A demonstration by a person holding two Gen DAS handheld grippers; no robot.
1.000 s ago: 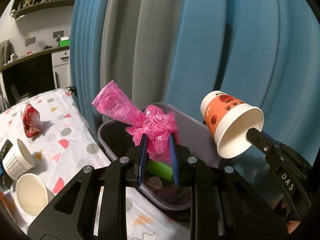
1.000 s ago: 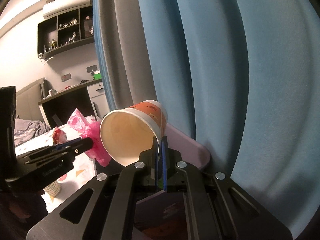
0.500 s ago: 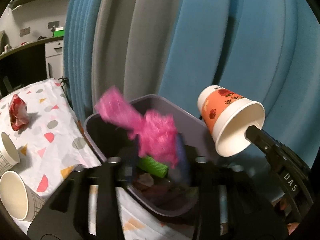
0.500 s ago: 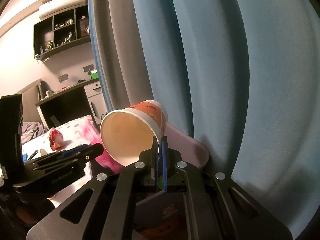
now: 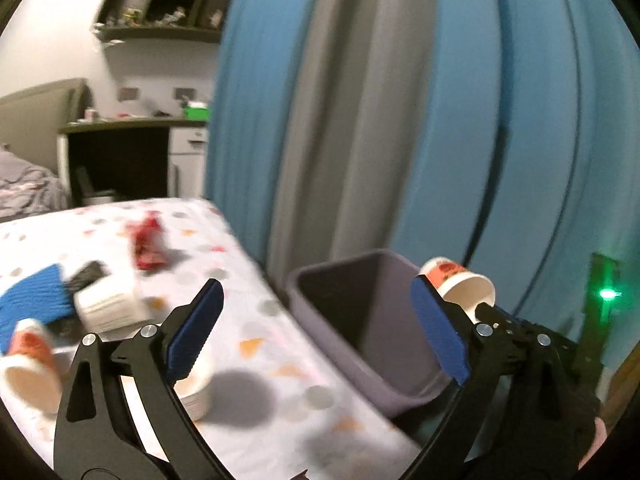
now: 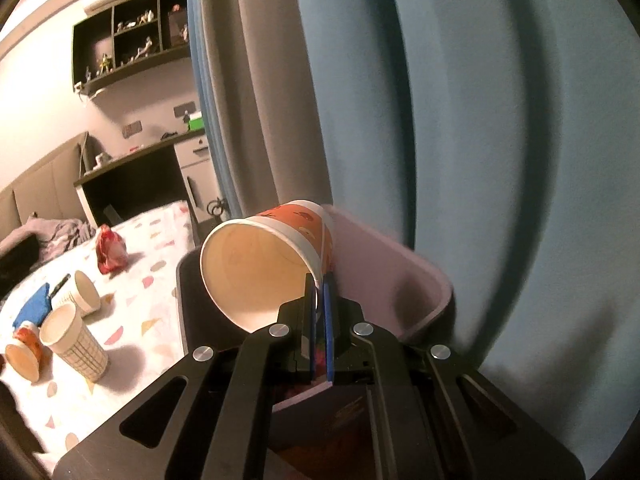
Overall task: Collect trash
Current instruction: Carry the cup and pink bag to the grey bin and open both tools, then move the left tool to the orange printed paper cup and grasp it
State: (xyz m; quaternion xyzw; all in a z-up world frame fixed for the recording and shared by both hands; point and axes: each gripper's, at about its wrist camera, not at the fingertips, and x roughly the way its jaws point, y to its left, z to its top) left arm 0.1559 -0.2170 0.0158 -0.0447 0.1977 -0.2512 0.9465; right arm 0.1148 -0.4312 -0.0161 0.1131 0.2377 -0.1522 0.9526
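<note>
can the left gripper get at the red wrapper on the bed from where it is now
Probably yes. The left gripper is wide open and empty, and the red wrapper lies in the open on the bedspread, with the cups nearer and off to one side.

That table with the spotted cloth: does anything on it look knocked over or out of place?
Yes. An orange paper cup lies on its side near the upright grid-patterned cup, and a crumpled red wrapper sits farther back on the table.

The right gripper (image 6: 319,320) pinches the rim of an orange paper cup (image 6: 272,256), tipped on its side above the purple bin (image 6: 420,276). Left of the bin, on the patterned tablecloth (image 6: 156,264), lie a crumpled red wrapper (image 6: 110,249) and three more cups (image 6: 72,344).
</note>
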